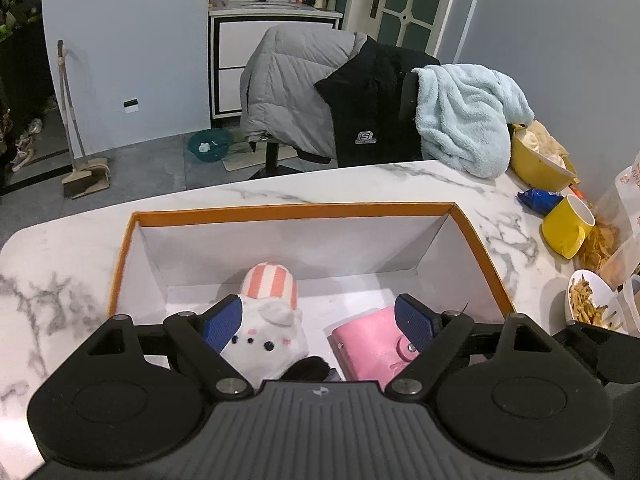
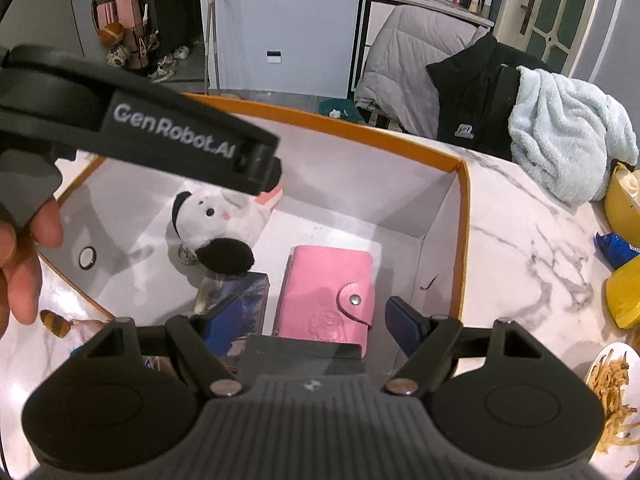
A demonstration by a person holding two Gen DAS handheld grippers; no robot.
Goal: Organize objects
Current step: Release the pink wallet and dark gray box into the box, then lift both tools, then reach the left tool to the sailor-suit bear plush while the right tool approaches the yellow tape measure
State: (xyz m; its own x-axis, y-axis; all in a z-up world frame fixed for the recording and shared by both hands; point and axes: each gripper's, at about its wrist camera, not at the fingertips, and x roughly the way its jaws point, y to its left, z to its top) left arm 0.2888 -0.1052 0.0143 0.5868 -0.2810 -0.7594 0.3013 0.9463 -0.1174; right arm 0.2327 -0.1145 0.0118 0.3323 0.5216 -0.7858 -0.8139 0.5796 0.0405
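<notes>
On the left gripper (image 2: 256, 168) body you can read "GenRobot.AI"; the black jacket (image 1: 368, 112) bears what looks like a Skechers logo.

Fuzzy cloth plush toy (image 1: 266, 334), smooth pink leather-look wallet (image 2: 326, 294), matt cardboard box (image 1: 288, 213), glossy marble-look tabletop (image 1: 60, 256)

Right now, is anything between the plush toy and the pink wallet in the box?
No. The right wrist view shows bare white box floor between the plush toy and the pink wallet.

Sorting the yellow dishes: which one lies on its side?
The yellow mug, tipped with its mouth sideways by the crisp bag; the yellow bowl behind it sits upright.
</notes>
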